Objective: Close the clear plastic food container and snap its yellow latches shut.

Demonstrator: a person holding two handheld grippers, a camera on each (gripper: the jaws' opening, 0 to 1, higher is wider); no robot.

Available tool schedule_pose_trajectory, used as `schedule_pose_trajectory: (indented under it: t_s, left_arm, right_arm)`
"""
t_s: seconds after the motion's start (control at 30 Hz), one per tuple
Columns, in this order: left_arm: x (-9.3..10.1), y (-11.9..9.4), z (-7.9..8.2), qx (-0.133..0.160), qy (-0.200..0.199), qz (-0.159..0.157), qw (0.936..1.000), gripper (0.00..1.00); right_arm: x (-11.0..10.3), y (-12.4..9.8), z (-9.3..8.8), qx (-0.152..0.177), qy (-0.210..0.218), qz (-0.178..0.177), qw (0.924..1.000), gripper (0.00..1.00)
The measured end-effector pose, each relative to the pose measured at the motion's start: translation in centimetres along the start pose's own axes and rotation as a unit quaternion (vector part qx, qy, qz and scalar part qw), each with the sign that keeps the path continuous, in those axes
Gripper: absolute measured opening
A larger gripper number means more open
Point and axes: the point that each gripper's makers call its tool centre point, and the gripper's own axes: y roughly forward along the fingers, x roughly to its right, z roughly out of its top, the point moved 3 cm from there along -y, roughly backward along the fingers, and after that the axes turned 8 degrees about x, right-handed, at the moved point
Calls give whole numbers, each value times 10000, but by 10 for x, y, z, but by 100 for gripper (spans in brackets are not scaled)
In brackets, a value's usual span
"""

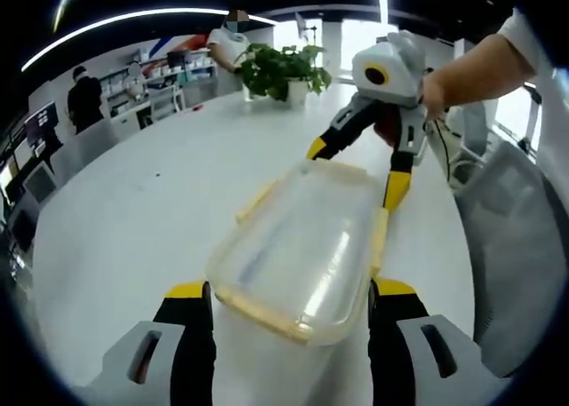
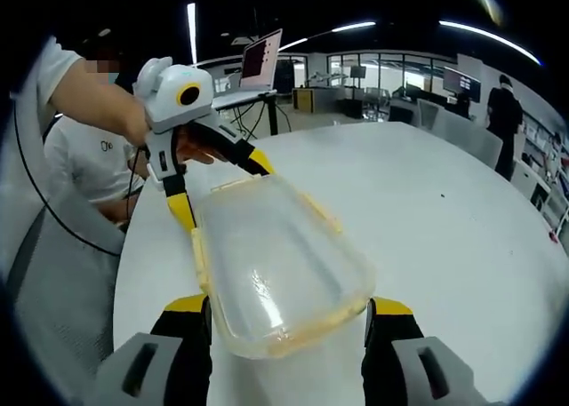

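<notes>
- In the left gripper view, the left gripper (image 1: 291,304) has its two yellow-tipped jaws spread wide, one at each side of the near short end of the clear plastic food container (image 1: 302,246); whether they touch its walls cannot be told.
- In the right gripper view, the right gripper (image 2: 289,317) stands the same way, jaws apart astride the opposite short end.
- Each gripper appears at the far end in the other's view, held by a bare forearm (image 1: 476,68) reaching in.
- The container lies on the white round table (image 1: 133,219), lid on, its long axis running from one gripper to the other.
- Yellow latches (image 1: 258,202) line its long edges.
- A potted plant (image 1: 283,70) stands at the far table edge.
</notes>
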Motion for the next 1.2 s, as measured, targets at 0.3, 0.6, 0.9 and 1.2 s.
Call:
schedule_pose_trajectory:
  t_s: [0.3,0.6,0.9,1.2]
  left_arm:
    - [-15,4,2,13,-45,106,9999,68]
    - [-18,5,2,10,-51,110,9999,69]
    - [-15,4,-2,-106,-173,112,9997,84]
    - [-13,-2,3,18,-276,67,9996,88]
  right_arm:
    - [16,8,6,-5,-69,92,9999,68]
    - [17,10,7,-43,-78,67,9999,69]
    - [15,10,7,-126,3,74,9999,70]
    - [10,2,8,-181,-16,17,9998,80]
